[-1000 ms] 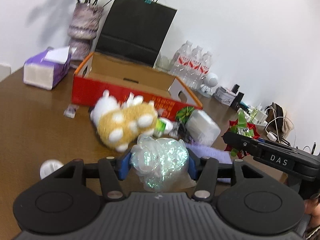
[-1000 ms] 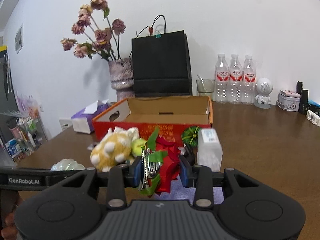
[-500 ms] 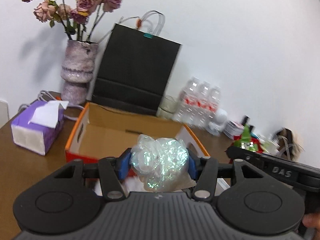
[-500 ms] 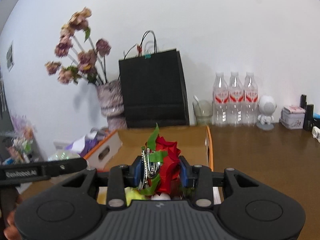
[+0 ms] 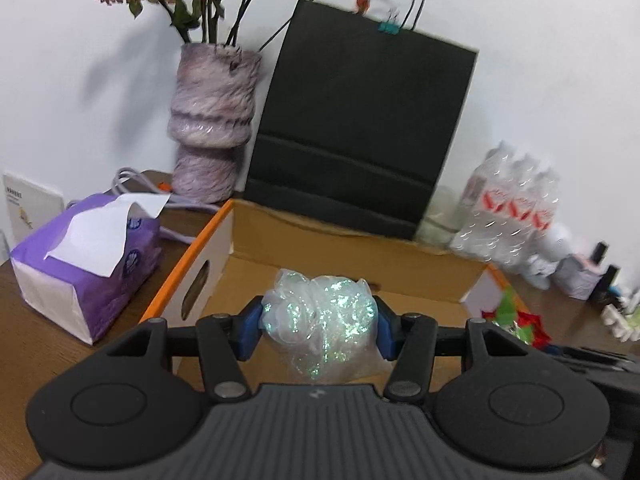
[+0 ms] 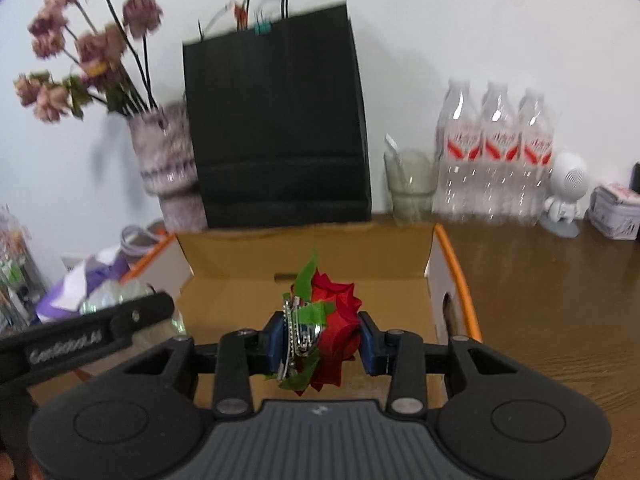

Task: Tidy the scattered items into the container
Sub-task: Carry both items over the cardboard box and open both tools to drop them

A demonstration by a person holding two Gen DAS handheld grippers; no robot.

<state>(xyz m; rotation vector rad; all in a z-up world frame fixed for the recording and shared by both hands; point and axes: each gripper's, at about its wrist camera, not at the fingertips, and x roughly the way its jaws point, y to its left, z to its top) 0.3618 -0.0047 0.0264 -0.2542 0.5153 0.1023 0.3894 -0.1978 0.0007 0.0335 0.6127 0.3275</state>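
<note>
Over the open orange-rimmed cardboard box (image 5: 360, 264) on the brown wooden table (image 6: 560, 280), my left gripper (image 5: 319, 328) has its blue fingers clamped on a crumpled iridescent plastic bag (image 5: 320, 332) while my right gripper (image 6: 319, 344) pinches a red fabric rose with green leaves (image 6: 332, 328).

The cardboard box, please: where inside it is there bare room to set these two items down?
The box floor shows bare from its back wall forward, between both side walls. The table right of it is bare too. Crowded: behind, with vase, bag, bottles.
</note>
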